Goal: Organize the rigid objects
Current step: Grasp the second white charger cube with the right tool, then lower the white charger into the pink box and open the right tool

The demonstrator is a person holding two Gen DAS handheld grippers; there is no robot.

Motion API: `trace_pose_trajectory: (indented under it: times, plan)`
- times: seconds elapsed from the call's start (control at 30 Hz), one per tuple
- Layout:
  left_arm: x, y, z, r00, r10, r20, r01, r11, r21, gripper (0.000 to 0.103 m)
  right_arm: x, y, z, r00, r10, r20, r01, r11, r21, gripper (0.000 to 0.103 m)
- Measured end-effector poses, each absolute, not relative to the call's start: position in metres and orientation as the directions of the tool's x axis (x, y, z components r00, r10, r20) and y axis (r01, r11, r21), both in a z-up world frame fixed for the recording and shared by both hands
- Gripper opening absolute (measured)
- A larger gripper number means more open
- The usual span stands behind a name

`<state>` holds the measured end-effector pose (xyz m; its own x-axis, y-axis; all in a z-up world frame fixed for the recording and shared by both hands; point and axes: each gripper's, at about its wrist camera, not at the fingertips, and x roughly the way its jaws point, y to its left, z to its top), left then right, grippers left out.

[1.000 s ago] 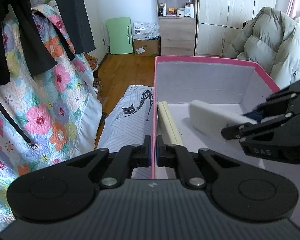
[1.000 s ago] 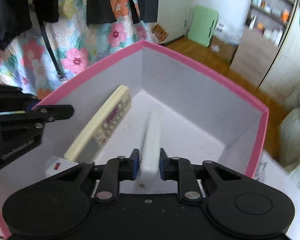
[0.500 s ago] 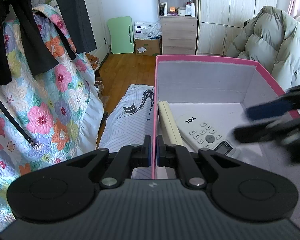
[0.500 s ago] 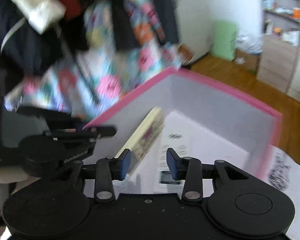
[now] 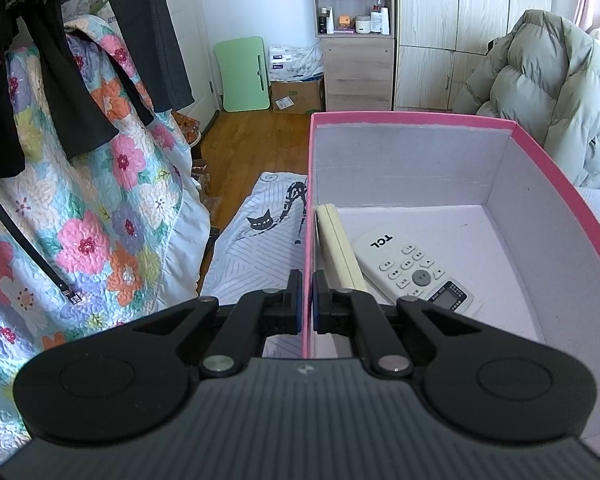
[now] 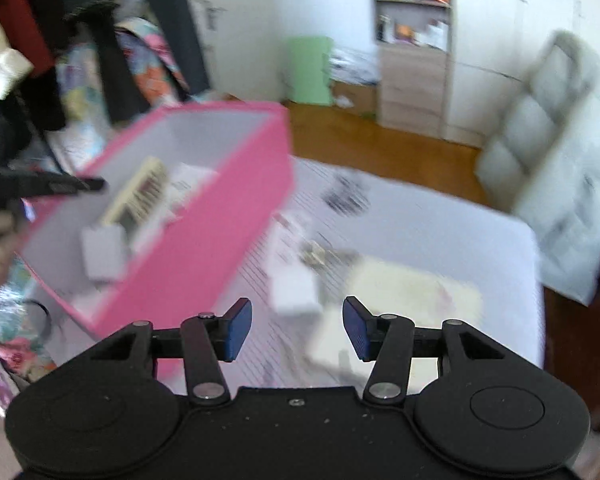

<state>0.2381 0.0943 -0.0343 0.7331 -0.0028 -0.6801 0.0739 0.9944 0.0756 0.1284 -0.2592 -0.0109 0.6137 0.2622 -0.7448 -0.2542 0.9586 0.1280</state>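
My left gripper (image 5: 307, 300) is shut on the left wall of the pink box (image 5: 412, 118), one pad on each side of it. Inside lies a white TCL remote (image 5: 416, 268), face up, beside a cream remote (image 5: 340, 248) that stands on edge along that wall. In the blurred right wrist view my right gripper (image 6: 296, 330) hangs over the table to the right of the pink box (image 6: 204, 248), its jaws opening with nothing between them. Just beyond the fingertips, a small white block (image 6: 294, 292) and a flat cream object (image 6: 400, 300) rest on the table.
A floral quilt (image 5: 80, 200) and dark hanging clothes fill the left side. A cat-print cloth (image 5: 260, 248) covers the table (image 6: 440, 232). A puffy grey coat (image 5: 548, 92) sits at the right, with a shelf unit (image 5: 356, 40) and a green folding table (image 5: 244, 74) across the wooden floor.
My right gripper let go of the white remote, which now lies face up in the box. It then swung out to the right over the table, jaws wider. The left gripper kept still.
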Motion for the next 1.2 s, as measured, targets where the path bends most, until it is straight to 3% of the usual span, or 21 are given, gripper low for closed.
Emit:
trace_pose_trajectory:
  times: [0.37, 0.47, 0.83, 1.0, 1.2]
  plan:
    - [0.238, 0.091, -0.034, 0.732, 0.005, -0.681, 0.079, 0.993, 0.091, 0.005, 0.096, -0.293, -0.053, 0.560, 0.053, -0.827, -0.108, 0.994, -0.010, 0.063]
    - [0.238, 0.091, -0.035, 0.732, 0.006, -0.682, 0.079, 0.993, 0.092, 0.005, 0.098, -0.296, -0.061, 0.561, 0.059, -0.826, -0.096, 0.995, 0.006, 0.068]
    - [0.238, 0.091, -0.035, 0.730, 0.001, -0.683, 0.079, 0.993, 0.086, 0.005, 0.106, -0.304, -0.074, 0.594, 0.068, -0.802, -0.009, 0.997, 0.078, 0.068]
    - [0.238, 0.090, -0.035, 0.732, 0.005, -0.682, 0.080, 0.992, 0.093, 0.005, 0.098, -0.298, -0.044, 0.658, 0.124, -0.743, -0.012, 0.988, 0.154, 0.068]
    - [0.234, 0.091, -0.034, 0.750, 0.003, -0.661, 0.076, 0.993, 0.091, 0.004, 0.115, -0.248, 0.016, 0.676, 0.353, -0.647, -0.271, 0.935, 0.227, 0.068]
